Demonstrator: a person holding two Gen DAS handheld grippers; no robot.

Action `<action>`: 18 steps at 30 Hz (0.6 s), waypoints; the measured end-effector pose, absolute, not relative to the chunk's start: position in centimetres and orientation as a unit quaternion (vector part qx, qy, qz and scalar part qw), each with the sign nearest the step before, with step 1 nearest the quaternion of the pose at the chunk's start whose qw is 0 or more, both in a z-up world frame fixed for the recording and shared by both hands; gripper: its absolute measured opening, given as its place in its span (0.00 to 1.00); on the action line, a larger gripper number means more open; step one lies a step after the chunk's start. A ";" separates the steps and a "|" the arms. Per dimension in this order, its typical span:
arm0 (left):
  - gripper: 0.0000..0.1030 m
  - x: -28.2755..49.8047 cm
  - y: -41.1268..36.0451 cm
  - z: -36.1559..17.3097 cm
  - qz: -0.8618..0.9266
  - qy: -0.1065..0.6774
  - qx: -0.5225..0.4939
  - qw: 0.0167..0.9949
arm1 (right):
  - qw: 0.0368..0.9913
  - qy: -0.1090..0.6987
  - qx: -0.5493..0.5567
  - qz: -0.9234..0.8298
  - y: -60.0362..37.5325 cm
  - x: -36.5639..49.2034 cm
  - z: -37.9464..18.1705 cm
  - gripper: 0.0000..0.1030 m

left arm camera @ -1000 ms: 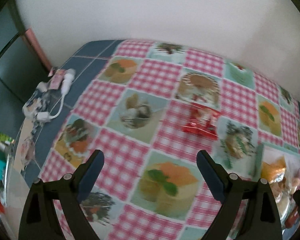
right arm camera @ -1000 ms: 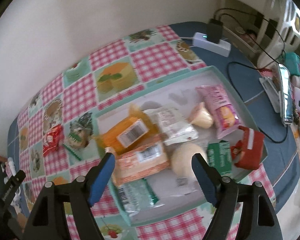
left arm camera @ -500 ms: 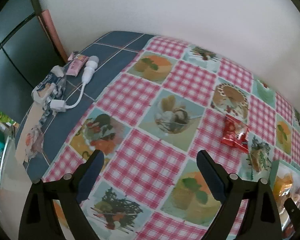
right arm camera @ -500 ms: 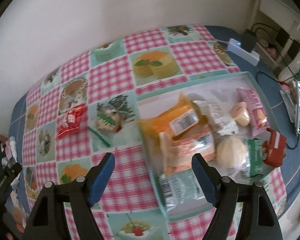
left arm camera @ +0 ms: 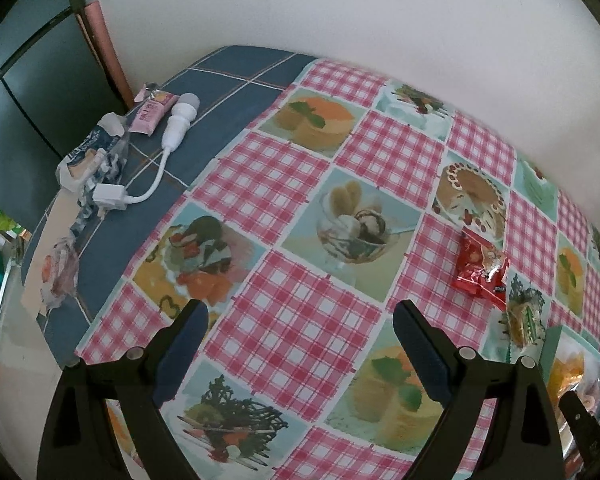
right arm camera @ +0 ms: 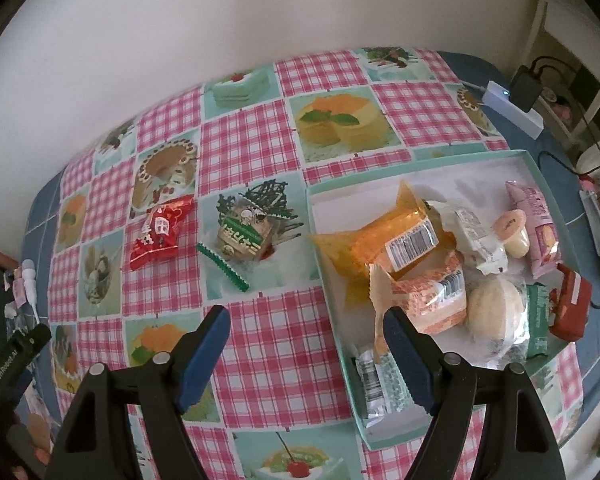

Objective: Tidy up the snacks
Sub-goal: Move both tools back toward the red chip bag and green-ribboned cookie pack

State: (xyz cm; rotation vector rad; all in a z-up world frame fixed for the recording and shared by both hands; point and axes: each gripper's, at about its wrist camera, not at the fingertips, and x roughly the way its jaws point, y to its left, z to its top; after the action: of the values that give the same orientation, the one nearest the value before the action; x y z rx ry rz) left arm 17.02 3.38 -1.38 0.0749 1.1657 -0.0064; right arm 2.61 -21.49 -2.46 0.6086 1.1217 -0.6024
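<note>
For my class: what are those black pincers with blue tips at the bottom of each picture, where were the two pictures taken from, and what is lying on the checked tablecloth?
They are hand-held grippers, one in each of a person's hands, each carrying a camera that looks along its jaws. One picture comes from the left gripper, the other from the right gripper. Both stand open, holding nothing. On the tablecloth lie a red snack packet and a green-labelled clear packet, outside the teal tray that holds many snacks. A white charger cable lies at the far edge.
</note>
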 end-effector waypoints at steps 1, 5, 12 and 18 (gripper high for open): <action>0.91 17.1 3.1 -1.5 -0.004 0.551 0.038 0.834 | 0.762 0.515 0.280 -0.276 -21.5 2.8 -2.5 0.80; 0.91 17.5 2.0 -1.8 -0.011 0.553 0.047 0.832 | 0.764 0.513 0.281 -0.273 -21.6 3.6 -2.7 0.80; 0.91 18.4 -0.3 -1.9 -0.026 0.549 0.058 0.833 | 0.773 0.500 0.287 -0.265 -21.8 4.8 -3.0 0.80; 0.91 19.3 -2.1 -2.6 -0.033 0.548 0.056 0.834 | 0.775 0.492 0.300 -0.259 -22.0 5.7 -3.6 0.80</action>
State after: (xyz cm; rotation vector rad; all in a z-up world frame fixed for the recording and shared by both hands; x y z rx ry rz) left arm 19.32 -2.08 -2.59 0.1187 1.1619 -0.0691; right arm 5.73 -22.05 -3.62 0.6492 1.0656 -0.5597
